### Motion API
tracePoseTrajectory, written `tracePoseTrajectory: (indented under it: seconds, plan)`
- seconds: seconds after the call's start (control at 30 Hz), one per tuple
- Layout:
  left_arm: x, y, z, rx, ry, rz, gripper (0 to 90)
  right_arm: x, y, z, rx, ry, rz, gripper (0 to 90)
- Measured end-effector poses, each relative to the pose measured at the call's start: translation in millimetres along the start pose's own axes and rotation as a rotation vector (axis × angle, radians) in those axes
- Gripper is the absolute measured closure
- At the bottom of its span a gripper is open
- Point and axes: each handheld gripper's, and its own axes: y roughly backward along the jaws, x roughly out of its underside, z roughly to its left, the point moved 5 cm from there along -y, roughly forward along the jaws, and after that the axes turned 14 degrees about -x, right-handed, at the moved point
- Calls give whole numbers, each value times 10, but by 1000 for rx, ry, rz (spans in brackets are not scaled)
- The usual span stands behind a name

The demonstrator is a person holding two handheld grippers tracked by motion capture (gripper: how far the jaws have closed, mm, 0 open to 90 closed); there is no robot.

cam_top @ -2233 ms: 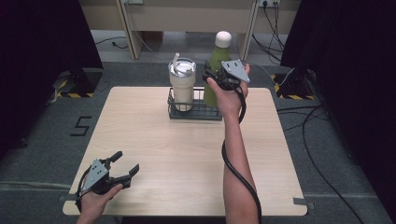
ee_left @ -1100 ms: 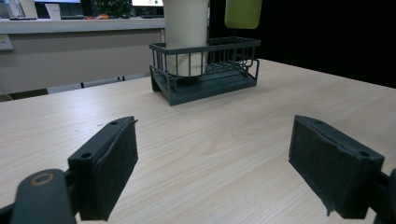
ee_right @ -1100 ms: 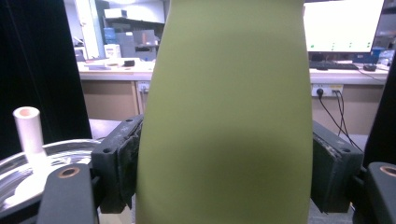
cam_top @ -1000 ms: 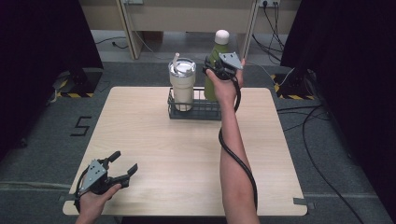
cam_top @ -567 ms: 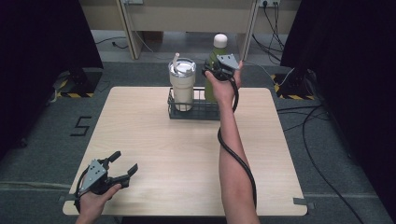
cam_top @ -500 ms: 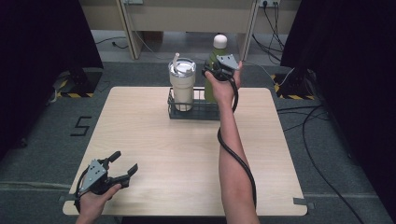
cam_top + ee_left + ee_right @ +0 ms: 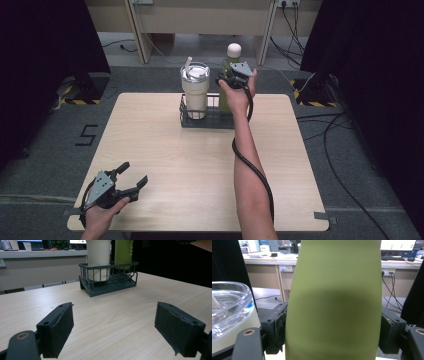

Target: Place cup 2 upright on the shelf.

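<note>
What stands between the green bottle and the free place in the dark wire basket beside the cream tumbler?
Nothing visible does. The right hand-held gripper is shut on the tall green bottle with a white cap, which already reaches into the dark wire basket; the cream tumbler with a clear lid stands to its side.

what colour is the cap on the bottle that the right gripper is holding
White. The cap tops the green bottle, clearest in the high view.
</note>
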Motion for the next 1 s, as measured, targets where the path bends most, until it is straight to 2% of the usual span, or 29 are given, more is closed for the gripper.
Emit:
tracePoseTrajectory:
  seconds: [0.5, 1.0]
  plan:
    - [2, -5, 0, 3, 0, 2, 149, 209, -119, 13, 2, -7, 55, 246]
    - [6, -10, -26, 12, -3, 4, 152, 253, -104, 32, 6, -7, 37, 233]
